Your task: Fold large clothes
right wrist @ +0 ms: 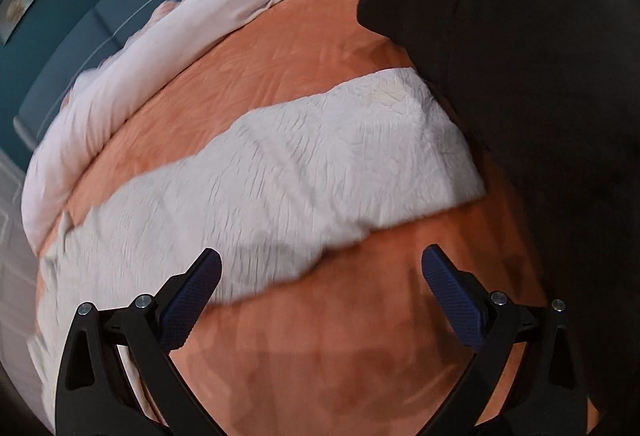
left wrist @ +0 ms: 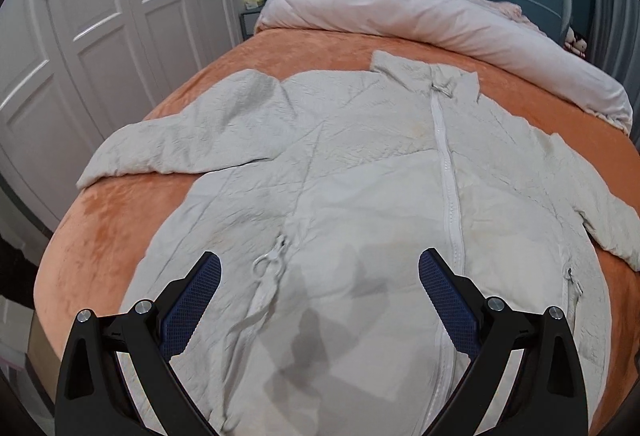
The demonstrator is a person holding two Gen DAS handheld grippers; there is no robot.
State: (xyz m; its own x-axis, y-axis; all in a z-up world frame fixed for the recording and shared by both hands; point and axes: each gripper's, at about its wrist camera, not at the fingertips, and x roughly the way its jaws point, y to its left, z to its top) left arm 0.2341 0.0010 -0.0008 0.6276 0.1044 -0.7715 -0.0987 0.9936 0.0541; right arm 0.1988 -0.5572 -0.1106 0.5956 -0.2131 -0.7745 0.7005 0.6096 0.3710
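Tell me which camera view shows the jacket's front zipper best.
The left wrist view. There the white jacket lies spread flat on the orange bed cover, and its front zipper runs in full from collar toward hem. The right wrist view shows only one blurred sleeve of the jacket across the cover, with no zipper visible.

Our left tongs are two black plastic arms, each tipped with a dark blue pad of fine cross-hatched grip. Two silver round-headed screws sit on each arm just behind its pad, and the outer struts beside the screws carry teardrop-shaped recesses. Our right tongs are built alike: black arms, blue textured pads, paired silver screws just behind them. No skin or sleeve shows clearly.
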